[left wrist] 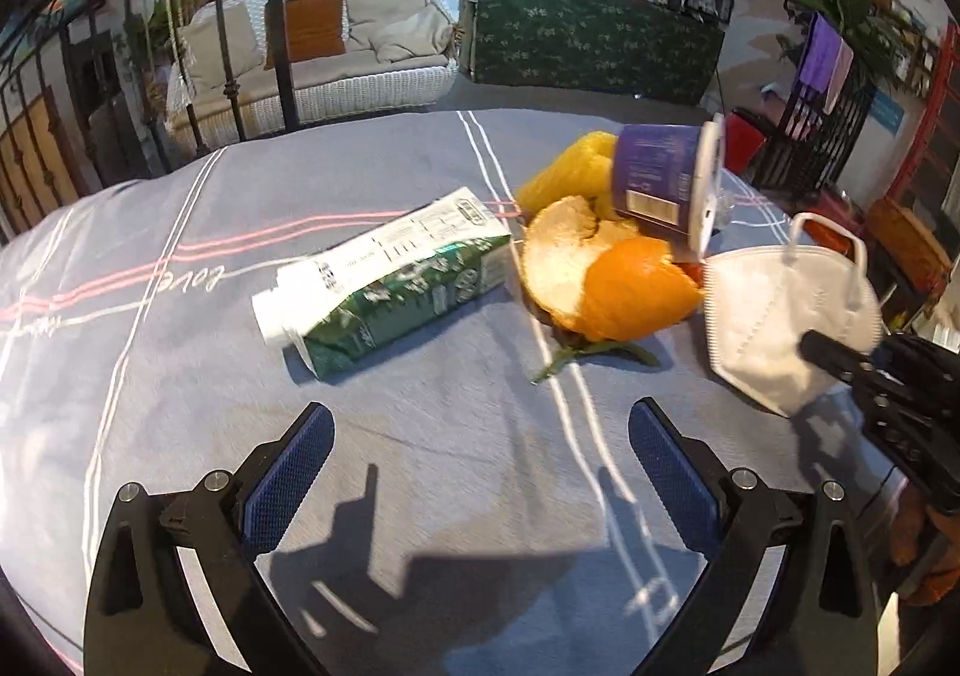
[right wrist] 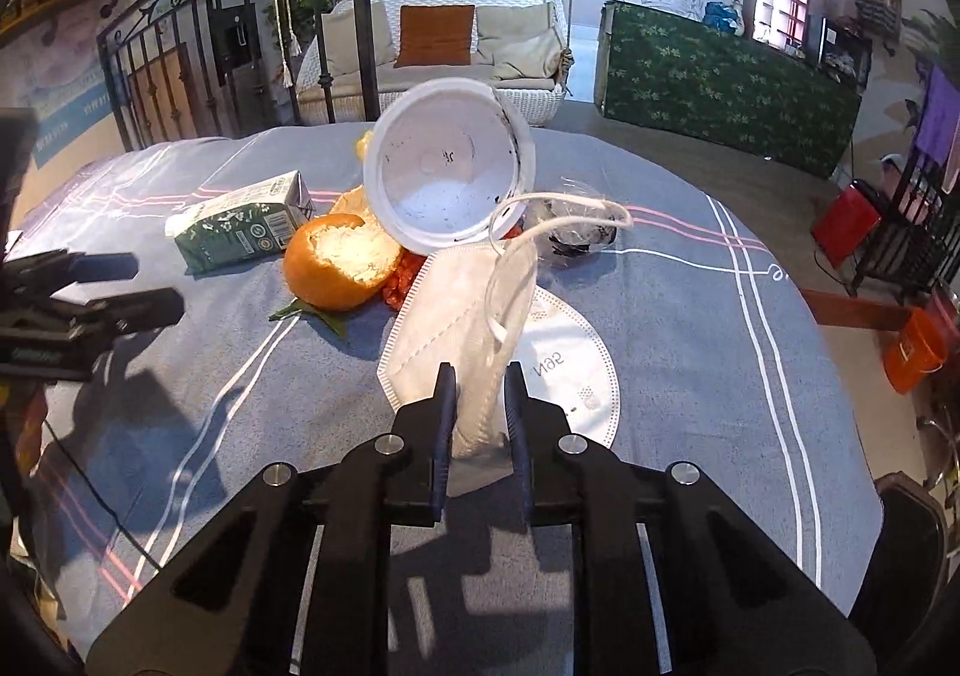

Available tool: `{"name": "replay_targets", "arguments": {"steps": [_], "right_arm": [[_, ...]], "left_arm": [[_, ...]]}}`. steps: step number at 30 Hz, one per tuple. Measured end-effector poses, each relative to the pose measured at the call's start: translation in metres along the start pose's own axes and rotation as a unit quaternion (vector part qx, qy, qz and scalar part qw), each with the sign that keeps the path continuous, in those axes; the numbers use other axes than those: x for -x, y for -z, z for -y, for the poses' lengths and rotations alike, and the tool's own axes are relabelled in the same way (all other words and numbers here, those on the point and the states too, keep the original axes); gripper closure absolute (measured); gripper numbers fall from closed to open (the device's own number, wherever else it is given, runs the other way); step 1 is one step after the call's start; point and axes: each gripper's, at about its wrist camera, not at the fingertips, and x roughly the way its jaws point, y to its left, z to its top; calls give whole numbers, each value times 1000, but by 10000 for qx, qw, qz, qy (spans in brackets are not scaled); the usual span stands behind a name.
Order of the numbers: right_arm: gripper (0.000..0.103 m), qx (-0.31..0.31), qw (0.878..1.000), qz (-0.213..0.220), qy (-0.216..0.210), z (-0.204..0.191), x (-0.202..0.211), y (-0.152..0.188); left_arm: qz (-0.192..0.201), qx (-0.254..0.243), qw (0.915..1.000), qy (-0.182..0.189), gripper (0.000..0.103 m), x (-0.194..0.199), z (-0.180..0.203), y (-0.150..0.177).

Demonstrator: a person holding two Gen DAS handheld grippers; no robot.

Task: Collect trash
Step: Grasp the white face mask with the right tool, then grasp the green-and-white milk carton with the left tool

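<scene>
A white face mask (right wrist: 468,328) stands up off the blue-grey tablecloth (right wrist: 690,316) with my right gripper (right wrist: 480,394) shut on its lower fold; its printed half lies flat on the cloth. From the left wrist, the mask (left wrist: 780,304) is at the right, with the right gripper's fingertips (left wrist: 822,346) on it. My left gripper (left wrist: 480,412) is open over bare cloth, short of a green and white carton (left wrist: 384,280) lying on its side. Orange peel (left wrist: 606,280) and a tipped purple cup (left wrist: 660,178) lie behind.
A yellow corn cob (left wrist: 564,172) lies behind the peel. A clear crumpled wrapper (right wrist: 576,232) and red scraps (right wrist: 402,280) sit by the cup (right wrist: 450,166). The table edge curves away at the right, with a red bin (right wrist: 846,220) and an orange bucket (right wrist: 915,346) on the floor.
</scene>
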Motion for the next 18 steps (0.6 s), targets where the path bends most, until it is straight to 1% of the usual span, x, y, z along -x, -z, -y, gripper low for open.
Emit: {"name": "replay_targets", "arguments": {"steps": [3,6,8,12,15,17,18], "right_arm": [[85,-62,10000,48,-36,2,8,2],[85,-120,9999,59,-60,4,12,2],[85,-197,9997,65,-96,4,14,3],[85,-294,9995,60,-128,7,17,5],[85,-341,9993,34,-133,7,17,7],[85,-408,9990,9,-153,8,16,8],[85,-438,9989,2,-167,9,16,8]], "left_arm": [[-53,-179,9998,-42,6,-7,-13,-11],[-107,-528,9984,-193,6,-17,-23,-25],[-318,-827,9958,-208,6,-29,-23,-34],[-698,-1450,9864,-324,6,-53,-15,-44],[-793,-1828,9786,-518,6,-66,-11,-51],[-841,-2011,9744,-558,6,-71,-9,-54],[-901,-2085,9725,-515,6,-74,-8,-56]]}}
